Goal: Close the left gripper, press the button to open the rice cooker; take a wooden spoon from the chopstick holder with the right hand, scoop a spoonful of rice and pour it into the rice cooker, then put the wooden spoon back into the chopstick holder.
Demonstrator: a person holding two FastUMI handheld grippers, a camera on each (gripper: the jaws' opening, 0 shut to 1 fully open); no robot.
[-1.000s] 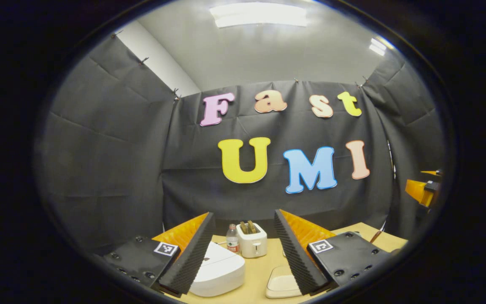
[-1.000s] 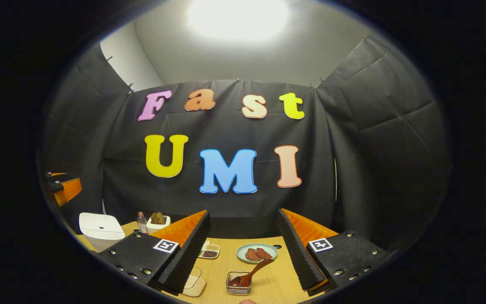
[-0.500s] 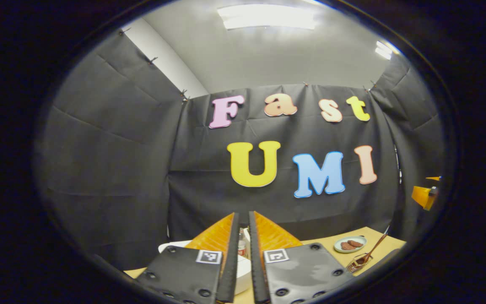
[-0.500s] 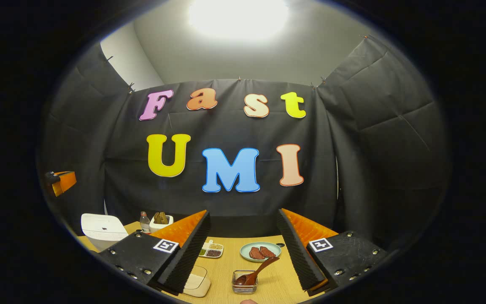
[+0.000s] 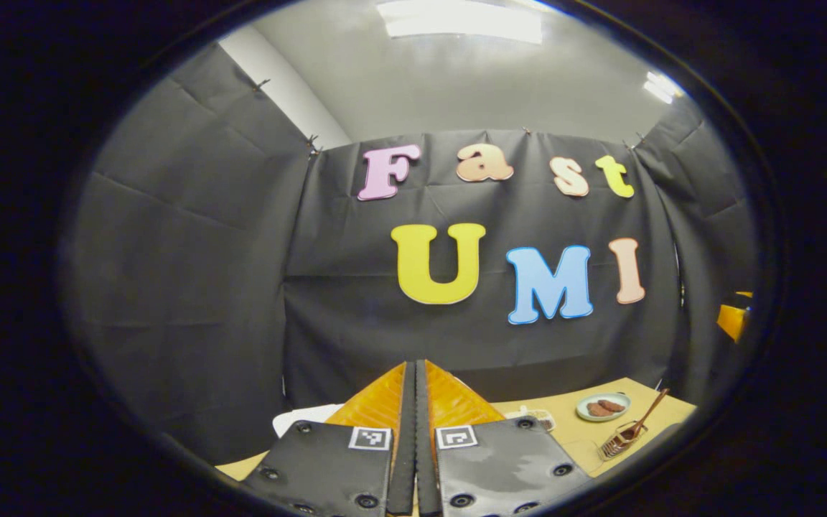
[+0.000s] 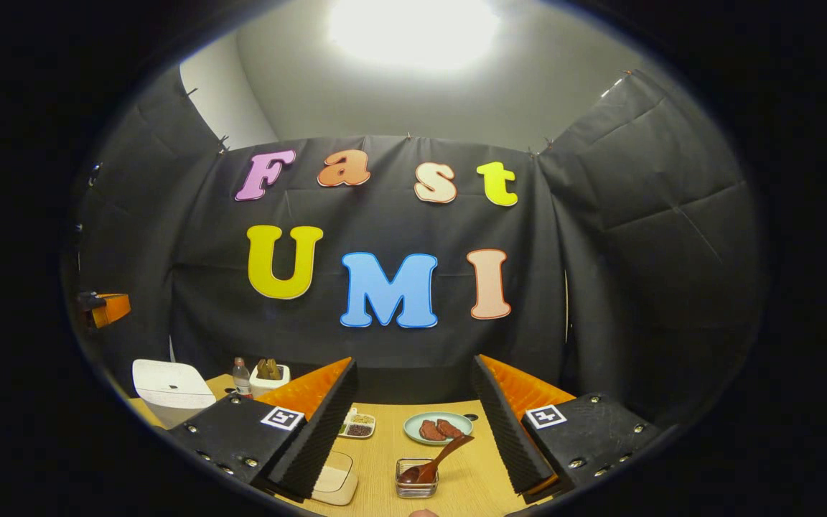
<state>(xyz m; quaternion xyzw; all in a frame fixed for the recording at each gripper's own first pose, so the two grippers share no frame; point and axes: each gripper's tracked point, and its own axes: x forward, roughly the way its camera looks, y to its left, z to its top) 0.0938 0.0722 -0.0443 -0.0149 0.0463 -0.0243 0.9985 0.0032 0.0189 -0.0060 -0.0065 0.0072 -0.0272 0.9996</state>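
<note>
We hold the left gripper with its fingers pressed together on nothing, the right gripper wide open and empty. On the tabletop the spoon rests bowl-down in the holder, handle slanting up-right; the cooker sits far left.

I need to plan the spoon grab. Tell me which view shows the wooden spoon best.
The right gripper view: the wooden spoon sits near and central, leaning out of its holder between the open claw's fingers. The left gripper view shows it small, far right.
</note>
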